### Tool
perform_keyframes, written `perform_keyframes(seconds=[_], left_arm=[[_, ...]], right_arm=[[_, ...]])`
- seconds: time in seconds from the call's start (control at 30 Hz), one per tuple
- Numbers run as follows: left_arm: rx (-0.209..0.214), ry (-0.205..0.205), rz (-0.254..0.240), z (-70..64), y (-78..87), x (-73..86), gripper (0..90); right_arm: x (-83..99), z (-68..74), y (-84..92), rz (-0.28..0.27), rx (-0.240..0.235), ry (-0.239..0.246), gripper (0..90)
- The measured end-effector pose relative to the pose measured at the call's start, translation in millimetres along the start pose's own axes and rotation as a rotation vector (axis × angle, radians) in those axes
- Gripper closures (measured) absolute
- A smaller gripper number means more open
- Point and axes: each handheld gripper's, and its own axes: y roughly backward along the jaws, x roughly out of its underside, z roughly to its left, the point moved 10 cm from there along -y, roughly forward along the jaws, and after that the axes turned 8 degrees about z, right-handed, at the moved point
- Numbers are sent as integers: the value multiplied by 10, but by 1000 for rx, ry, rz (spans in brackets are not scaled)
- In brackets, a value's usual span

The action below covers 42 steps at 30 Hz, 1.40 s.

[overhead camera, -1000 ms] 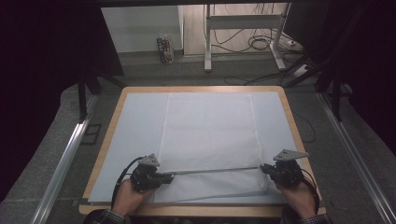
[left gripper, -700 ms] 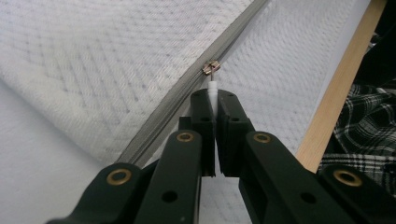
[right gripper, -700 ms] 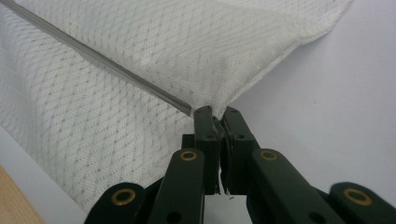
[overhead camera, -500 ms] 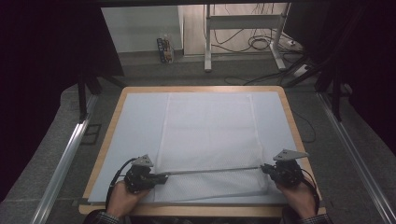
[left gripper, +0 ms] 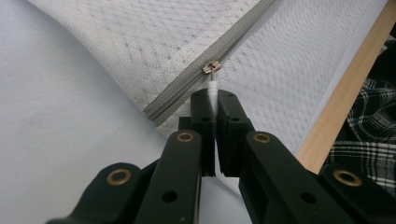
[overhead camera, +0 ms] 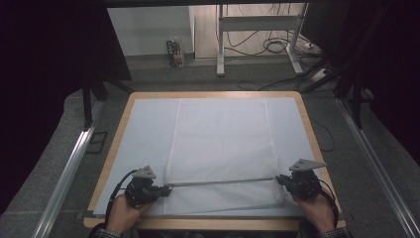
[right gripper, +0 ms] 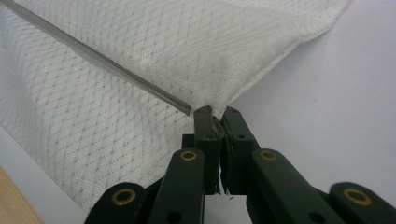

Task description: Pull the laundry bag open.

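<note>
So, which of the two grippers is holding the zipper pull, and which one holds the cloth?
The left gripper pinches the white zipper pull; the right gripper clamps the mesh cloth corner.

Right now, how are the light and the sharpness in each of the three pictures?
High view: soft and a bit grainy, the table evenly lit, both sides of the room black. Left gripper view: the zipper pull and mesh bag are sharp, the near jaws soft, no glare. Right gripper view: the bag's corner is crisp with soft shading under its fold; the wood edge at lower left blurs.
</note>
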Motion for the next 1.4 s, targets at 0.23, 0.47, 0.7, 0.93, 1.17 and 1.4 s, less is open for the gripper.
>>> perform_keyframes(seconds=[0.23, 0.47, 0.7, 0.93, 1.17, 1.4], left_arm=[[-9, 23, 0, 39, 29, 59, 876], [-104, 73, 37, 207, 87, 165, 877], [-85, 98, 59, 213, 147, 169, 875], [-106, 75, 118, 170, 74, 224, 861], [-177, 19, 73, 174, 42, 152, 591], [-217, -27, 6, 142, 57, 63, 291]], right_arm=[[15, -11, -9, 13, 18, 1, 859], [40, -14, -33, 30, 10, 0, 861], [95, 59, -51, 60, -48, -9, 852], [188, 108, -67, 102, -44, 6, 800], [136, 106, -70, 70, -36, 29, 529], [21, 117, -14, -12, -30, 61, 269]])
